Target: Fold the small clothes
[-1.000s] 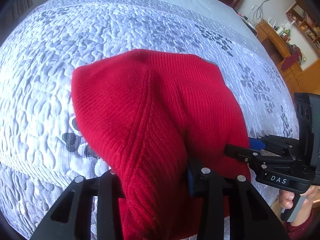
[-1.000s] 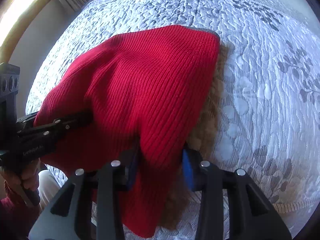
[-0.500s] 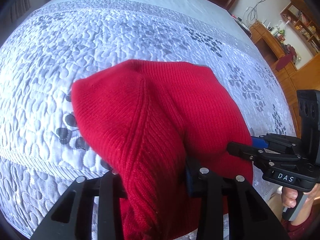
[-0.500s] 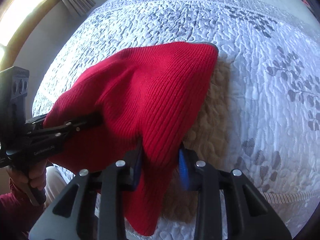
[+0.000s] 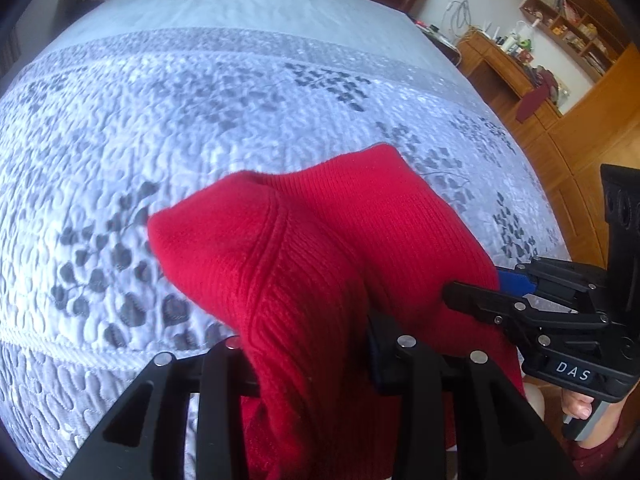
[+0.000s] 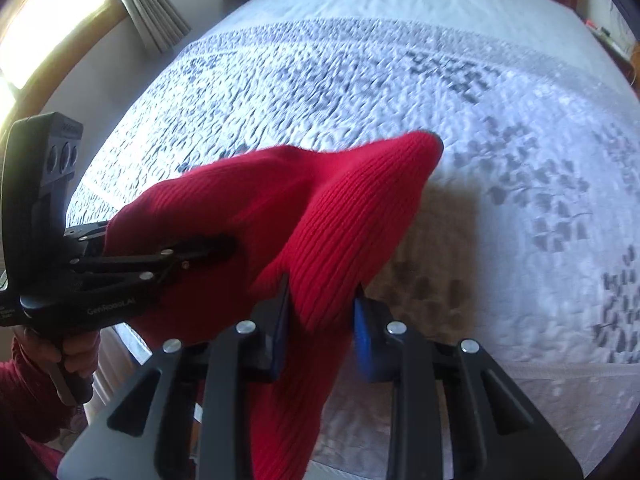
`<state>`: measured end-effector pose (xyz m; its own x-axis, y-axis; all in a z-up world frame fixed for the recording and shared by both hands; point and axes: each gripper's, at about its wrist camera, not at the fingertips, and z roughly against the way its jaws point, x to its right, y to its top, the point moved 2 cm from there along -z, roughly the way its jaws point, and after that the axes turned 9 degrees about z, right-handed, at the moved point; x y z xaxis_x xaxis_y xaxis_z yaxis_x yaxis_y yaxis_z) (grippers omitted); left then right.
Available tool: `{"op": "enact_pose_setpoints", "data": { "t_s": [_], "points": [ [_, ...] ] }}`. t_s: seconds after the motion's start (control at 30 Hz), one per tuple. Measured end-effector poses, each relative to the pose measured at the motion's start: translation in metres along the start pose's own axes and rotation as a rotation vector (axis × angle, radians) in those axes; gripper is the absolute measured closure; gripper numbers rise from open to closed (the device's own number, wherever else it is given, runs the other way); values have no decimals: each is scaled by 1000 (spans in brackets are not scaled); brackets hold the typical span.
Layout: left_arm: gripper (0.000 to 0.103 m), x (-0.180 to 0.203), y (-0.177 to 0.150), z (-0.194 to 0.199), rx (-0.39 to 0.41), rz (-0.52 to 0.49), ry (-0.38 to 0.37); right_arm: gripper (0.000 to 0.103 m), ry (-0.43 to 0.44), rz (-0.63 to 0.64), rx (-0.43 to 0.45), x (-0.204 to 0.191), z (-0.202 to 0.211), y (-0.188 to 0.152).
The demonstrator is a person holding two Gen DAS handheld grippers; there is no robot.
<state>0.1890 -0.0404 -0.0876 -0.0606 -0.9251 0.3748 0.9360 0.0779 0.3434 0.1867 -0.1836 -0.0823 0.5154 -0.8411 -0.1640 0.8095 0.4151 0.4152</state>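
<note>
Left gripper (image 5: 310,354) clamped on red knit garment (image 5: 320,248), cloth bunched between the pads at 6 o'clock of left wrist view. Right gripper (image 6: 320,312) also pinching the same garment (image 6: 304,216); jaws just been closing, narrow now, red fabric filling the gap between blue pads (image 6: 362,338).

Garment lifted off the quilted bedspread (image 5: 180,120), hanging between both grippers, peak of the fold pointing toward 12 o'clock. Loose tail dropping past the lower frame edge in both views. Raised seam running diagonally down the knit in left wrist view.

Seen from left wrist: right gripper (image 5: 472,300) entering from 3 o'clock, fingers buried in the cloth edge, "DAS" label on its body, hand (image 5: 576,404) on the handle at 4 o'clock.

Seen from right wrist: left gripper (image 6: 216,246) entering from 9 o'clock, tips in the fabric, hand (image 6: 76,354) and red sleeve (image 6: 24,400) at 8 o'clock.

Shadow of garment on the bedspread (image 6: 520,120) toward 4 o'clock of the cloth in right wrist view. Wooden desk and shelves (image 5: 560,40) at 2 o'clock in left view; window and curtain (image 6: 148,4) at 10 o'clock in right view. Bedspread pattern blurred in both.
</note>
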Motion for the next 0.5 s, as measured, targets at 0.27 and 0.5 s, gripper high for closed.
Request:
{"op": "enact_pose_setpoints", "data": {
  "t_s": [0.27, 0.5],
  "points": [
    [69, 73, 47, -11, 92, -63, -34, 78, -111, -11, 101, 59, 45, 16],
    [68, 101, 61, -77, 124, -47, -8, 78, -143, -76, 138, 156, 27, 7]
  ]
}}
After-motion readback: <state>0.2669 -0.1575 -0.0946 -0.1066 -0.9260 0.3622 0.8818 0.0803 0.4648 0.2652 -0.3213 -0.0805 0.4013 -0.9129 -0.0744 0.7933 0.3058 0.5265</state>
